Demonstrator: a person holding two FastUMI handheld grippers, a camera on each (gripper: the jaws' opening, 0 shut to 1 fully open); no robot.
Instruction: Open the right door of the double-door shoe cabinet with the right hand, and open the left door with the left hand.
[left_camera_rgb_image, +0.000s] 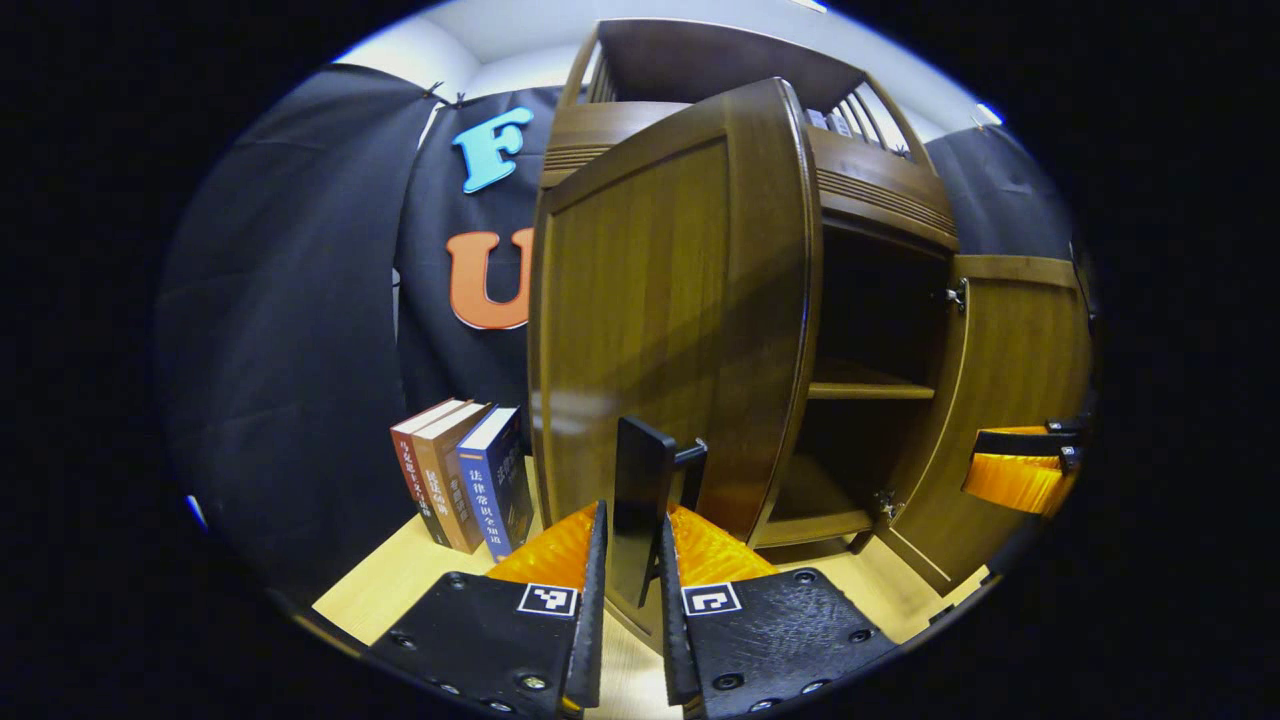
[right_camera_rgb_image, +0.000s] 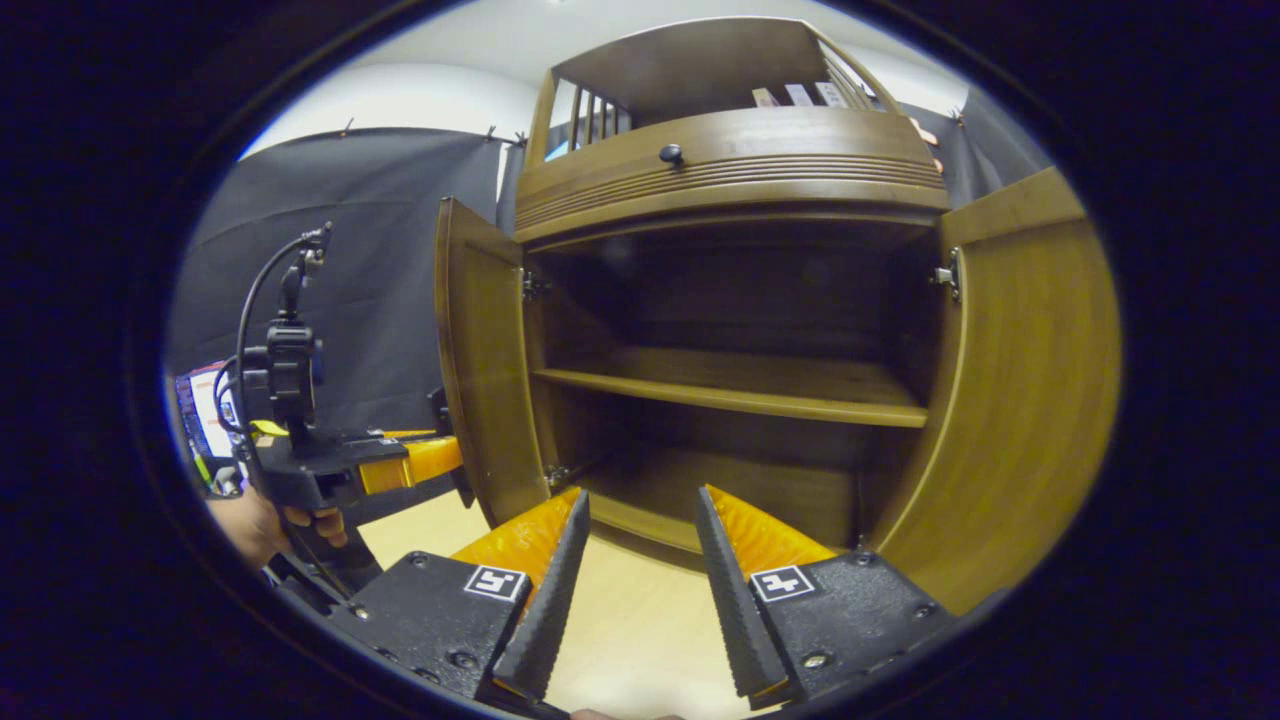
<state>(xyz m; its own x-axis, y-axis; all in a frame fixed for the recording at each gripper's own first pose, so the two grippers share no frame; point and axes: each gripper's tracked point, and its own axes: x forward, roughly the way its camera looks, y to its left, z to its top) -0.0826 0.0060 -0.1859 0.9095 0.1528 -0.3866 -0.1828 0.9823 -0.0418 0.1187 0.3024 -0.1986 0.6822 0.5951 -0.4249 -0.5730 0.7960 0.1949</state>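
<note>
The brown shoe cabinet (right_camera_rgb_image: 730, 160) stands with both doors swung out. In the left gripper view, the left door (left_camera_rgb_image: 660, 300) fills the middle, and my left gripper (left_camera_rgb_image: 632, 520) is shut on its dark upright handle (left_camera_rgb_image: 640, 470). The right door (left_camera_rgb_image: 1010, 340) stands open at the far right, with my right gripper (left_camera_rgb_image: 1020, 470) in front of it. In the right gripper view, my right gripper (right_camera_rgb_image: 641, 495) is open and holds nothing, facing the cabinet's inner shelf (right_camera_rgb_image: 740, 395) between the left door (right_camera_rgb_image: 480, 370) and the right door (right_camera_rgb_image: 1020, 380). My left gripper (right_camera_rgb_image: 400, 465) reaches behind the left door.
Three books (left_camera_rgb_image: 465, 485) lean upright on the light wooden tabletop (right_camera_rgb_image: 620, 620) left of the cabinet. A hand (right_camera_rgb_image: 260, 525) holds the left gripper at the left edge. A small knob (right_camera_rgb_image: 670, 153) sits on the panel above the doors. Black cloth hangs behind.
</note>
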